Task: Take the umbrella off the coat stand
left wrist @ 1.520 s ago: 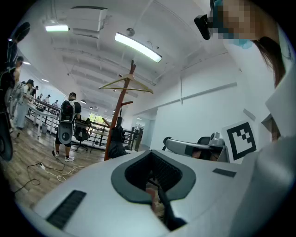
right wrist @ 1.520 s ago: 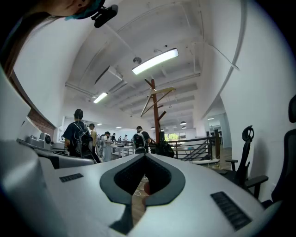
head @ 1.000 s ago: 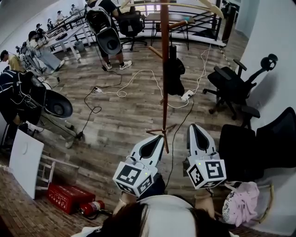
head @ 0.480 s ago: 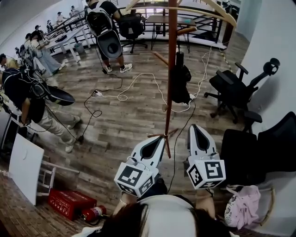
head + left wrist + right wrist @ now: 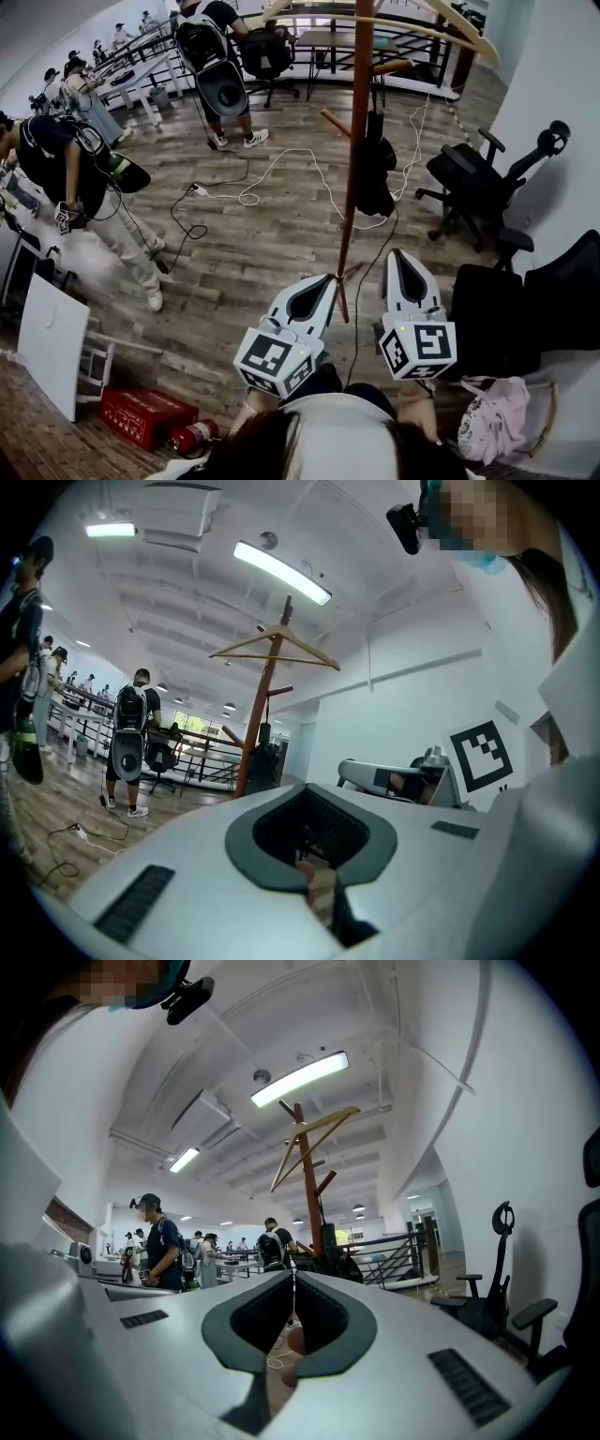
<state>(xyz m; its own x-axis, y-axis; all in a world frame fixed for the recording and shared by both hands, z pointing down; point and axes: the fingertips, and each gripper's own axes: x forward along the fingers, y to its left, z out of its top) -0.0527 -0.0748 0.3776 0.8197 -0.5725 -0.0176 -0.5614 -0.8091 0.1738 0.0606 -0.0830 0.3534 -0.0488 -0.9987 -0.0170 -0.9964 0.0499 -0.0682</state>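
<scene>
**A:** claw status?
**B:** left gripper (image 5: 323, 281): jaws together, nothing btwn them. right gripper (image 5: 399, 255): same, pressed shut, empty. Both held level, side by side, tips twd the stand.
**A:** umbrella?
**B:** on the coat stand (image 5: 354, 159). The umbrella (image 5: 377, 178) is black and folded, hanging off a side peg against the pole's right side in head view, on the lower part of the pole. Neither gripper touches it, both well short of it.
**A:** where's the stand?
**B:** upright on the wood floor (image 5: 253, 234). Its foot is just ahead of the gripper tips, btwn the two, nearer the left one. Wooden hanger (image 5: 441, 21) sits across the top of the pole.
**A:** surroundings?
**B:** white cable (image 5: 281, 155) loops on the floor beyond the stand. Black office chair (image 5: 469, 178) is at the right by the wall. Ppl w/ backpacks stand along the left side and at the back. Red fire extinguisher (image 5: 192, 434) lies on the floor at near left.
</scene>
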